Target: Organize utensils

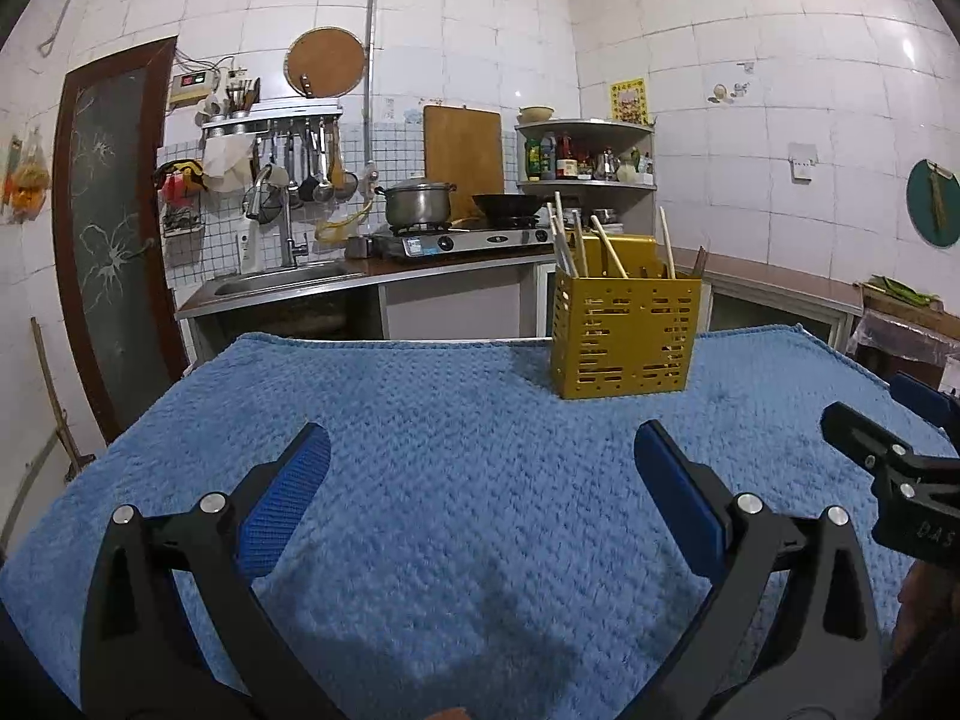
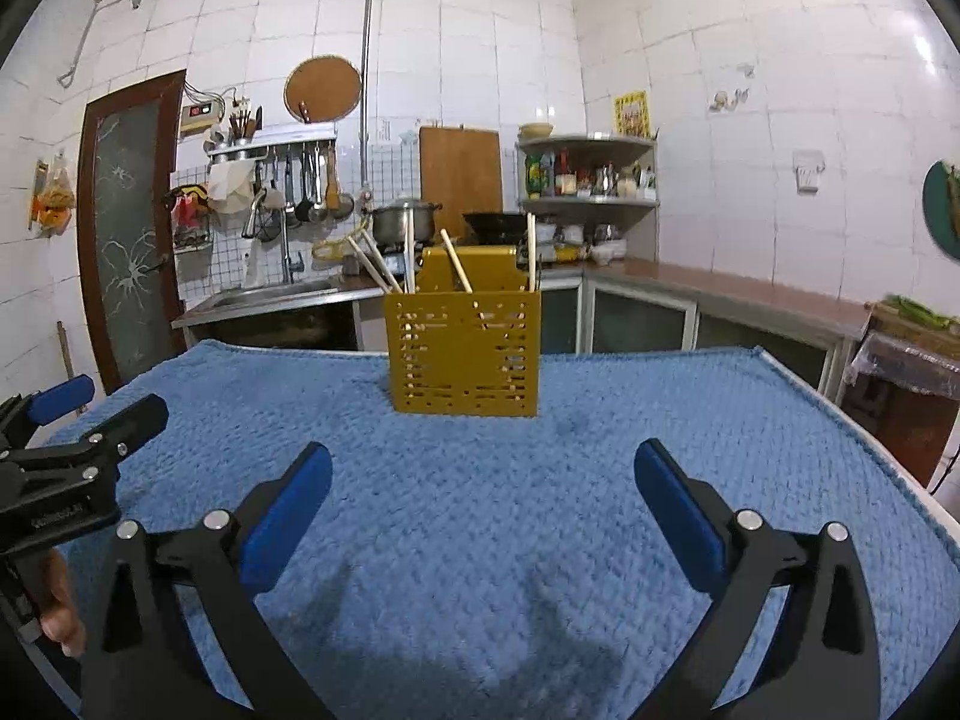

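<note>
Blue-padded left gripper (image 1: pixel 480 450) spread wide over the blue towel (image 1: pixel 456 420), grasping nothing. Right gripper (image 2: pixel 483 459) likewise splayed and bare, just beside the left. Ahead of both tongs, well apart, upright yellow perforated utensil holder (image 2: pixel 463 354) on the towel, wooden chopsticks (image 2: pixel 456 269) leaning inside. Beyond, kitchen counter with stove (image 1: pixel 462 240).
</note>
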